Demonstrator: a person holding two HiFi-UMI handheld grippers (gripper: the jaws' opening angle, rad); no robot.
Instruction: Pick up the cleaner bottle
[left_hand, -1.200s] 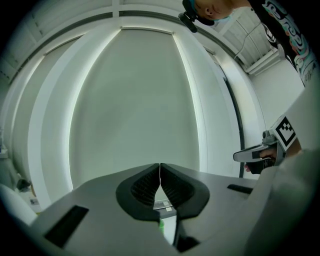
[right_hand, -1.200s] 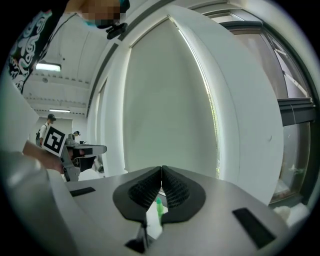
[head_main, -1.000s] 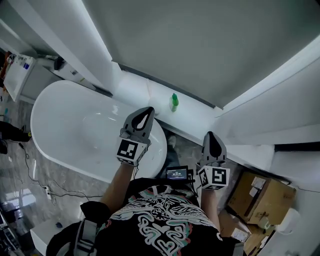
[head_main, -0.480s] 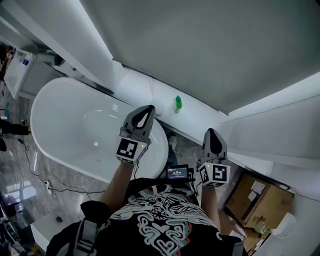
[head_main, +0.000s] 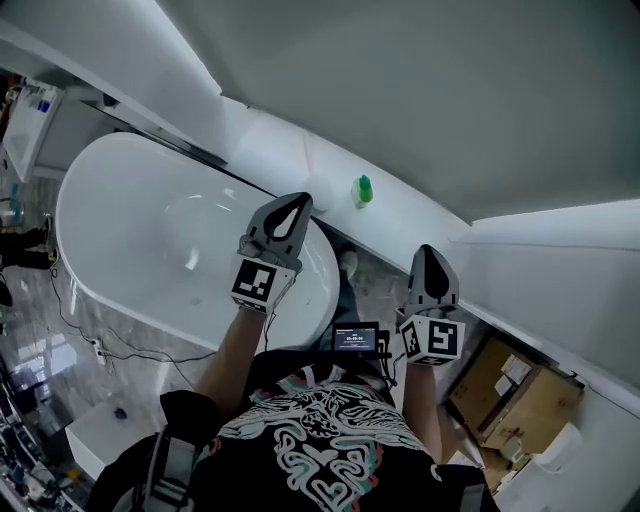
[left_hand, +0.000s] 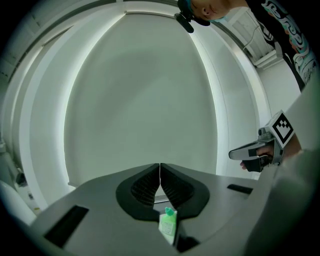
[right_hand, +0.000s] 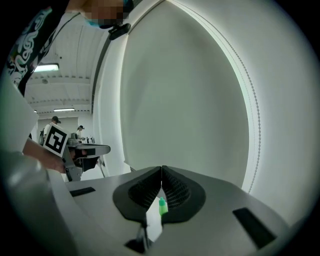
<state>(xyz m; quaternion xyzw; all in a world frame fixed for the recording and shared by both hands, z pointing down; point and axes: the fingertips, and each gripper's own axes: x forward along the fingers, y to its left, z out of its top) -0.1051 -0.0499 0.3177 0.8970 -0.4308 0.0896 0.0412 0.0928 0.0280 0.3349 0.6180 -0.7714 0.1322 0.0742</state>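
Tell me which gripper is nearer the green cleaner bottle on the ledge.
Left. The left gripper sits just left of the cleaner bottle, over the bathtub rim; the right gripper is lower right, farther off.

open ledge (head_main: 305, 168) around bottle (head_main: 363, 190), bathtub (head_main: 130, 225) close left

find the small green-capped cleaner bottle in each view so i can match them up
Head view: the small green-capped cleaner bottle stands on the white ledge behind the white bathtub, above centre.
Left gripper view: the bottle is at bottom centre, just below the shut jaw tips.
Right gripper view: the bottle is at bottom centre, smaller, again below the shut jaw tips.
Shared landmark: the plain pale grey wall behind it.
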